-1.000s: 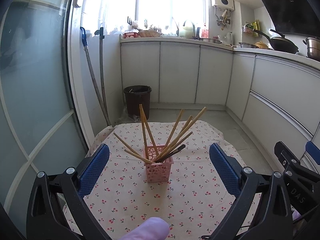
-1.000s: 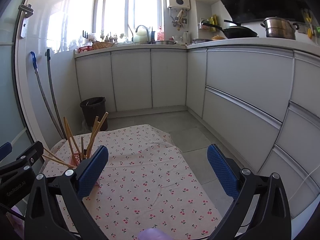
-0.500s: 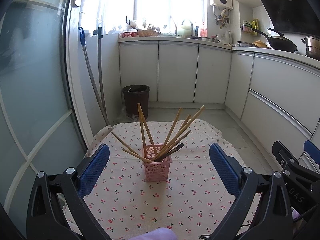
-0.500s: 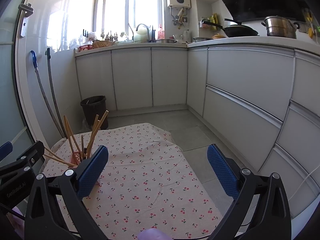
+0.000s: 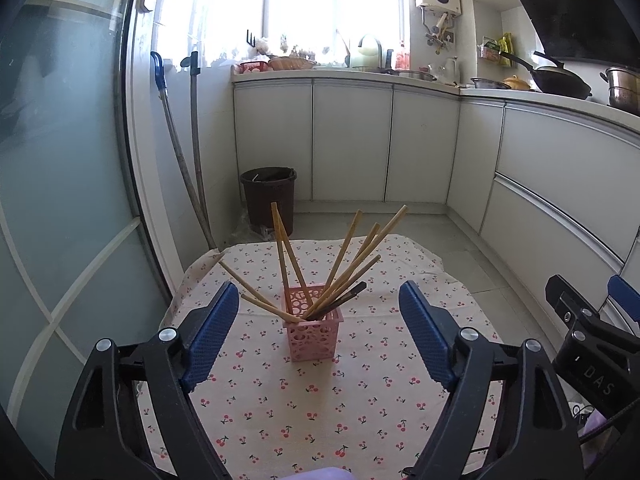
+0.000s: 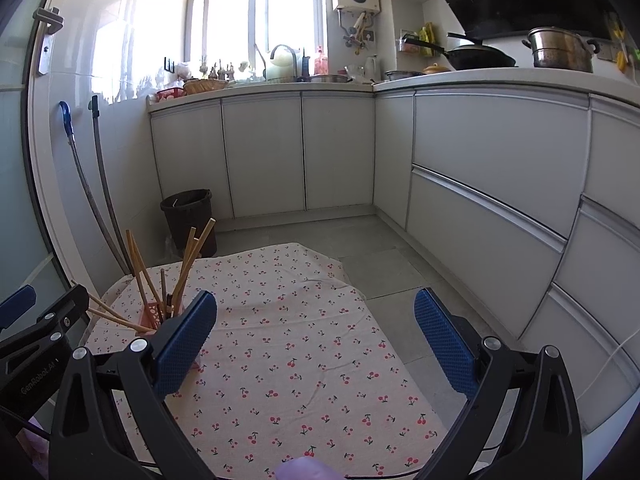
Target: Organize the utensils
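Around you run the white kitchen cabinets, lining the back wall and your right side, with a wok and a steel pot on the counter above them. On the floor in front of you lies the cherry-print cloth, spread flat, its far edge near the dark bin that stands against the cabinets. Two long handles lean on the wall just left of that bin.

Your left gripper hangs above the near part of the cloth with its jaws spread wide and nothing between them; the blue pads frame the holder from either side without touching it. Your right gripper sits to the right of it, jaws likewise spread wide over bare cloth, gripping nothing.

The pink basket stands upright on the cloth, toward its left half, straight ahead of your left gripper. Inside it the wooden chopsticks fan out in all directions, one dark chopstick leaning low to the right among them
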Available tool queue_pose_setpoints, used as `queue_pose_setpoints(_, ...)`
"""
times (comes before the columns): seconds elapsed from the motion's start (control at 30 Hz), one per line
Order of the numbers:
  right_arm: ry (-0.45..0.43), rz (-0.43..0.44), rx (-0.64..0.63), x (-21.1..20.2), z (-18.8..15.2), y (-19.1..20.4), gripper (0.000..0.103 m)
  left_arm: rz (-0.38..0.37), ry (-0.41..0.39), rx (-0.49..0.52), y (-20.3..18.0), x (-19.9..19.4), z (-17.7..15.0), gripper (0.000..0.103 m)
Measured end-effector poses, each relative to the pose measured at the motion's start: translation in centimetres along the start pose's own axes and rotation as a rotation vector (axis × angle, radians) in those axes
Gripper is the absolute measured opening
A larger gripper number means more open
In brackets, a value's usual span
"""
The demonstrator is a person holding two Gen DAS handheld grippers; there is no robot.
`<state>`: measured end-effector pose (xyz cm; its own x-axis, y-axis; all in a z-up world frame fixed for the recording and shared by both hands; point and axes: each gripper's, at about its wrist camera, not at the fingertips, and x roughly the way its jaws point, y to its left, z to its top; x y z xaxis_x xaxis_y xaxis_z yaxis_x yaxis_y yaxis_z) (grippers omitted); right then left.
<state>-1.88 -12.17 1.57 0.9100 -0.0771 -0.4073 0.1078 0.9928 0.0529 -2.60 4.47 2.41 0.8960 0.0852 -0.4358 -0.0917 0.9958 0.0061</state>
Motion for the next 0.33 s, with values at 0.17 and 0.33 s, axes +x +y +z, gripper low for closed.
queue_pose_setpoints(0.17, 0.011, 0.0, 0.011, 0.27, 0.01, -0.25, 0.096, 0.014, -0.006, 0.011, -0.33, -0.22, 0.12, 0.095)
queue_pose_setpoints(0.33, 0.011, -0.003, 0.011, 0.18, 0.0, -0.12, 0.096, 0.031, -0.009, 0.011, -0.23, -0.24, 0.16, 0.096)
